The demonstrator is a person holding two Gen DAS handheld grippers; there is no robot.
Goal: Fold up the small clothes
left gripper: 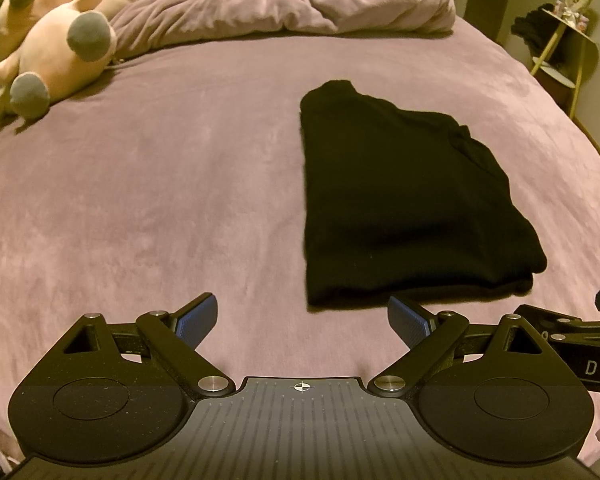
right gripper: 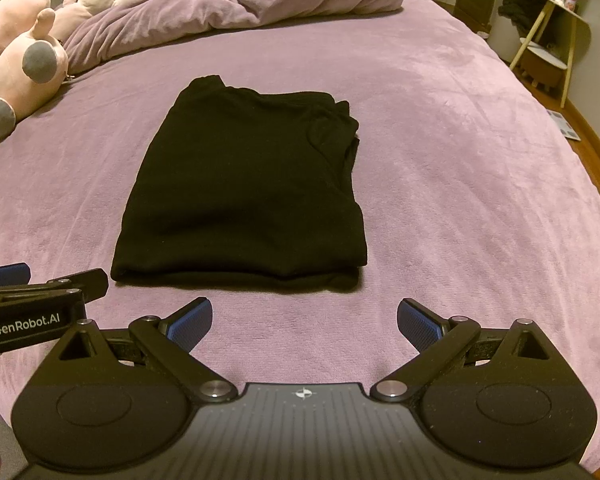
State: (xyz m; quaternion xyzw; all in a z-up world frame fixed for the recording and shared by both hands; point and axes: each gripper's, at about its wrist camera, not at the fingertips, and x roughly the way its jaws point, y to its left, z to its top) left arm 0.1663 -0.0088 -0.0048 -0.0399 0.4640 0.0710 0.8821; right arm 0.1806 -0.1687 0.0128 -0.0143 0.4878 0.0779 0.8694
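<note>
Folded black garment [right gripper: 244, 192] beyond spread fingers [right gripper: 190, 322]

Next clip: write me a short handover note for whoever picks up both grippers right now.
Left gripper: open, empty, hovering over the bed short of the garment's near edge.
Right gripper: open, empty, right in front of that near edge.
Black garment: lies flat mid-bed as a layered rectangle, touched by neither gripper.
Done: it looks folded; layers show at the near edge.
Left: perhaps one more fold or tidying the bunched far right corner; otherwise go to the next piece, none of which I can see here.
</note>
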